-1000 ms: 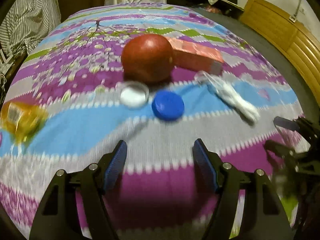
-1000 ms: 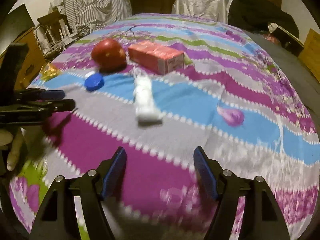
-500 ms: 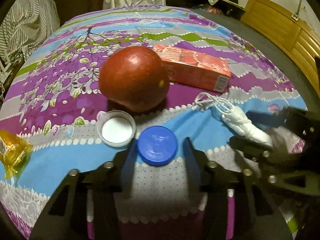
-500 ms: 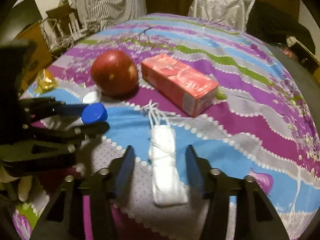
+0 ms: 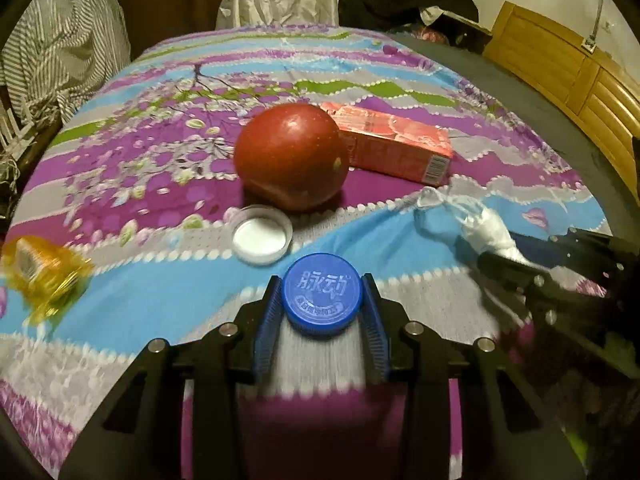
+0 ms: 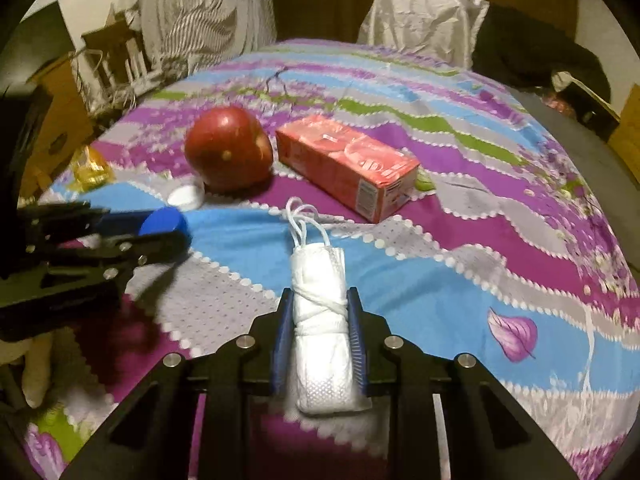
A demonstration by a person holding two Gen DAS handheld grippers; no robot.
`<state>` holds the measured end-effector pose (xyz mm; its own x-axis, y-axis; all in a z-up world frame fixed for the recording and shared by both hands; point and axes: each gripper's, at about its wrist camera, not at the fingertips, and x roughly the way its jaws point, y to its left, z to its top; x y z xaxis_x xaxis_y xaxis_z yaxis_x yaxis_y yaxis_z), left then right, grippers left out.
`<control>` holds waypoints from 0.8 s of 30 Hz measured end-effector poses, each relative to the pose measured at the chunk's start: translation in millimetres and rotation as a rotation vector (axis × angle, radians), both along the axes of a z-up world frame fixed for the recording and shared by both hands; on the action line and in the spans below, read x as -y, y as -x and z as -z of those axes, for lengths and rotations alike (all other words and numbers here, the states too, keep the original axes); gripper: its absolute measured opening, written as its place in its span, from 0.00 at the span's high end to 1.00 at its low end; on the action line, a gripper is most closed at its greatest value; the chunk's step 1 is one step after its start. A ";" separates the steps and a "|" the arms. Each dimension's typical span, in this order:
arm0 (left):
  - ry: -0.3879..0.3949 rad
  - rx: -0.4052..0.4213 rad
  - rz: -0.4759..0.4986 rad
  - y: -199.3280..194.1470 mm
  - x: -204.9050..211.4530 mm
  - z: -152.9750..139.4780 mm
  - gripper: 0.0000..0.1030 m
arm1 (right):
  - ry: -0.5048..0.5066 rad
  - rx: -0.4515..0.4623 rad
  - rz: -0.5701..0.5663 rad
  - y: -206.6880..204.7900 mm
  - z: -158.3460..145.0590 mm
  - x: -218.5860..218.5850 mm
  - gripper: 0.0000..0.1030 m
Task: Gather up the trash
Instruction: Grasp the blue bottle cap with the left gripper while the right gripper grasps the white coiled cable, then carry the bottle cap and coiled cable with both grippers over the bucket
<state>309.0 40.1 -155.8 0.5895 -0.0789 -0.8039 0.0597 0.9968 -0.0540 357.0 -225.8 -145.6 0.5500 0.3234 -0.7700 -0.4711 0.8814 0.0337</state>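
A blue bottle cap (image 5: 322, 294) sits between the blue pads of my left gripper (image 5: 322, 280), which is shut on it just above the bedspread. In the right wrist view, my right gripper (image 6: 320, 294) has its jaws closing on a rolled white face mask (image 6: 320, 320), and the pads press on both its sides. The mask's ear loops (image 6: 300, 216) trail forward. From the right wrist view the left gripper (image 6: 176, 228) shows at the left with the blue cap (image 6: 164, 220). The right gripper (image 5: 504, 250) shows at the right edge of the left wrist view.
A red apple (image 5: 290, 160), a red carton (image 5: 392, 146) lying on its side and an upturned white cap (image 5: 262, 236) lie ahead on the patterned bedspread (image 5: 160, 304). A yellow wrapper (image 5: 44, 276) lies at the left. A wooden cabinet (image 5: 560, 64) stands to the right, with clothes behind the bed.
Both grippers moved forward and went from open to shut, the left on the blue cap, the right on the white mask.
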 end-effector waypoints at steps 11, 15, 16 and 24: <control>-0.022 0.266 -0.077 111.1 -13.6 -84.2 0.63 | -0.166 0.255 0.109 110.9 -87.5 24.4 0.74; -0.022 0.365 -0.099 147.6 -15.3 -113.4 0.63 | -0.188 0.346 0.136 159.1 -114.2 32.6 0.74; -0.018 0.389 -0.104 157.8 -16.0 -119.9 0.63 | -0.190 0.371 0.140 173.8 -120.2 33.0 0.73; -0.011 0.478 -0.099 202.7 -7.3 -142.7 0.63 | -0.218 0.456 0.169 242.2 -147.9 40.6 0.73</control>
<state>106.3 47.4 -13.0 0.8970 0.0031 -0.4419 -0.0200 0.9992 -0.0335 114.8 -266.4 2.3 0.8718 0.3268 -0.3650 -0.3324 0.9419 0.0494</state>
